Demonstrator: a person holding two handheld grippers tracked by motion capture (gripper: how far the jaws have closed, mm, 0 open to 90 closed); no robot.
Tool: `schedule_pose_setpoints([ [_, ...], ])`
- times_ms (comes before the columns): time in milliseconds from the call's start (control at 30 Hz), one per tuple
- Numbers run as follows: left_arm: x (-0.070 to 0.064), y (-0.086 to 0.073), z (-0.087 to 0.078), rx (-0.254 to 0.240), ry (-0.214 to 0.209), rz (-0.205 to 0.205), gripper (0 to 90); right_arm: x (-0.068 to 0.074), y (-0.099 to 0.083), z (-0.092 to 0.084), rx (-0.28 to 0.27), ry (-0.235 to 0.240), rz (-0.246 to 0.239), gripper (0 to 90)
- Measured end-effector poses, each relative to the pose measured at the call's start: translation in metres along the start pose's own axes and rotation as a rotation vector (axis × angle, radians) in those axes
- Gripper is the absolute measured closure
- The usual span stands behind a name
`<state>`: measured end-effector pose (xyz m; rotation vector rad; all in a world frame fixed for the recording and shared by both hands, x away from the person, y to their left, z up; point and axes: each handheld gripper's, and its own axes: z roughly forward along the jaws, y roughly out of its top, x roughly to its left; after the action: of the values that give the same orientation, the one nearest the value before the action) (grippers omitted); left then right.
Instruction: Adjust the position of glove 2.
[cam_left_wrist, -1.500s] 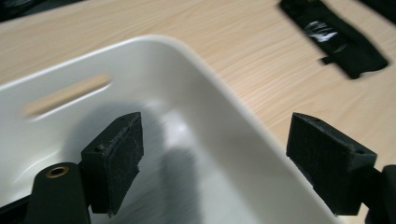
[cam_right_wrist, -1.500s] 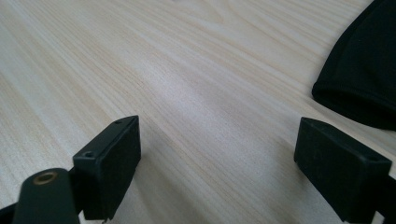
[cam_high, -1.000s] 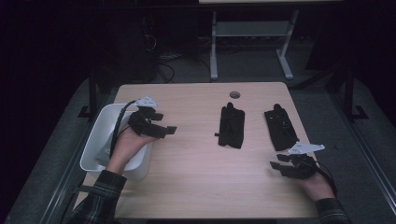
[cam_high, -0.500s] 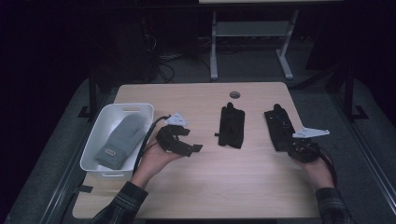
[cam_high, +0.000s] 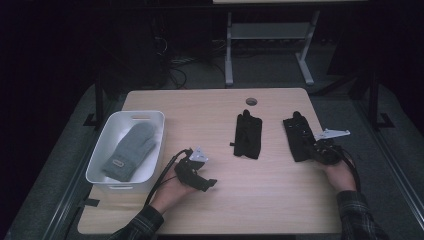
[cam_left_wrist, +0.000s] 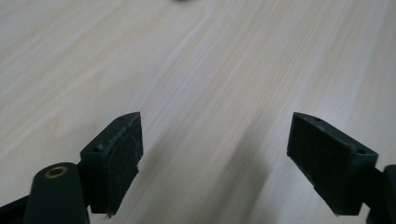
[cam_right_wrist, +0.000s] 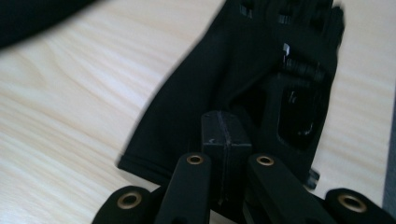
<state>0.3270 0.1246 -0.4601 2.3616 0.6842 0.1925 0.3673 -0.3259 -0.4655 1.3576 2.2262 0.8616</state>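
R claw (cam_high: 320, 150) is closed on the cuff of the glove (cam_high: 299, 137) at the table's (cam_high: 210, 107) right edge, w/ L claw (cam_high: 202, 177) open & empty beside the bin (cam_high: 150, 120), so lift straight up before carrying to that bin.

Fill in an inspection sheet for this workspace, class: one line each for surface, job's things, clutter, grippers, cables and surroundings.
Surface: wooden table, with a round hole near its far edge.
Job's things: right black glove and middle black glove flat on the table; grey mitten inside the white bin.
Clutter: nothing seen.
Grippers: left gripper open over bare wood; right gripper shut on the right black glove's cuff.
Cables: one trails from the left gripper.
Surroundings: dark floor, white frame behind.
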Motion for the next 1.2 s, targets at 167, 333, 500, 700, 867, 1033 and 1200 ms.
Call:
schedule_pose_setpoints([
  [167,0.001,-0.008,0.003,0.004,0.028,0.023,14.6,0.002,-0.002,-0.002,0.004,0.037,-0.003,90.0],
  [333,0.003,-0.016,0.002,-0.047,0.024,0.038,12.2,0.014,-0.004,-0.004,0.03,0.07,-0.045,90.0],
  [500,0.004,-0.021,0.003,-0.09,0.014,0.043,12.2,0.03,-0.007,-0.008,0.042,0.111,-0.091,90.0],
  [700,0.006,-0.022,0.003,-0.101,0.006,0.05,12.2,0.054,-0.007,-0.011,0.059,0.167,-0.135,90.0],
  [867,0.006,-0.023,0.003,-0.107,0.006,0.05,12.2,0.073,-0.007,-0.013,0.063,0.214,-0.183,90.0],
  [1033,0.006,-0.023,0.003,-0.111,0.006,0.05,12.2,0.091,-0.01,-0.016,0.071,0.273,-0.215,90.0],
  [1200,0.005,-0.023,0.004,-0.115,0.005,0.045,12.2,0.105,-0.014,-0.021,0.075,0.313,-0.249,90.0],
])
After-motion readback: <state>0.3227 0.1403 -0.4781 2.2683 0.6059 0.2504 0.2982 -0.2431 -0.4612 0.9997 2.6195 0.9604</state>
